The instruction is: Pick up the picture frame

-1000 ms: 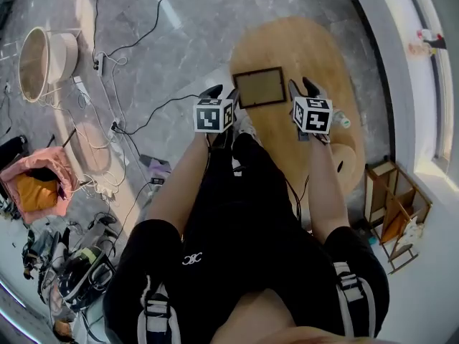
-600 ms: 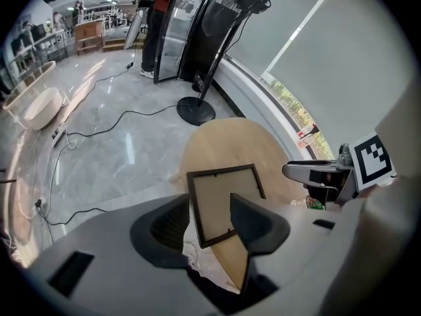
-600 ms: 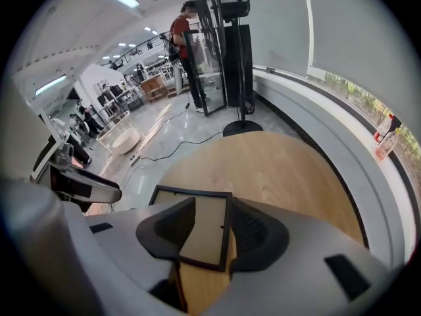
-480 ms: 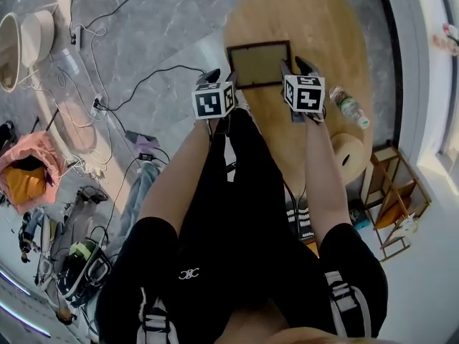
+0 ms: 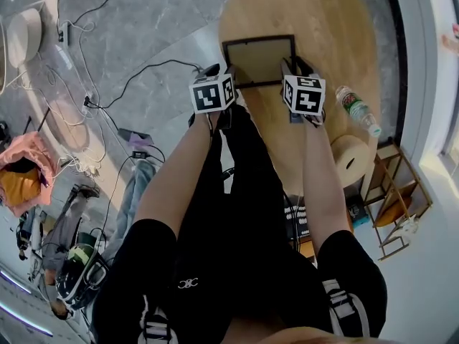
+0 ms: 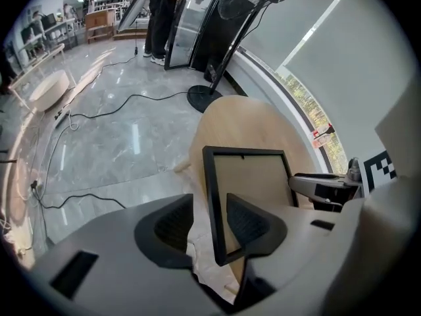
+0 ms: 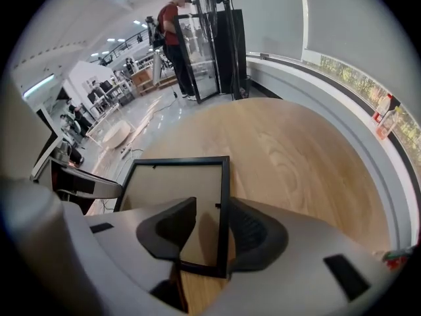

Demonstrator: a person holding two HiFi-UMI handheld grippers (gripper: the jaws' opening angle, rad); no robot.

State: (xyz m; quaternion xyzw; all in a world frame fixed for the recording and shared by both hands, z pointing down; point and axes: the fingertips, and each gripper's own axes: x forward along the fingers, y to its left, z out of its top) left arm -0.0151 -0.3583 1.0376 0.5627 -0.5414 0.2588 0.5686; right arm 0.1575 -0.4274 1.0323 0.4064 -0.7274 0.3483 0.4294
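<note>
Pale wooden table lies below me. My left gripper is closing, its jaws astride the left edge of the picture frame, not yet pressing. My right gripper stands open astride the right edge. The frame lies flat on the table.

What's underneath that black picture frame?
The picture frame lies flat on the wooden table, brown panel up. Only tabletop shows around its edges. Whatever lies directly beneath it, and its downward face, are covered.
</note>
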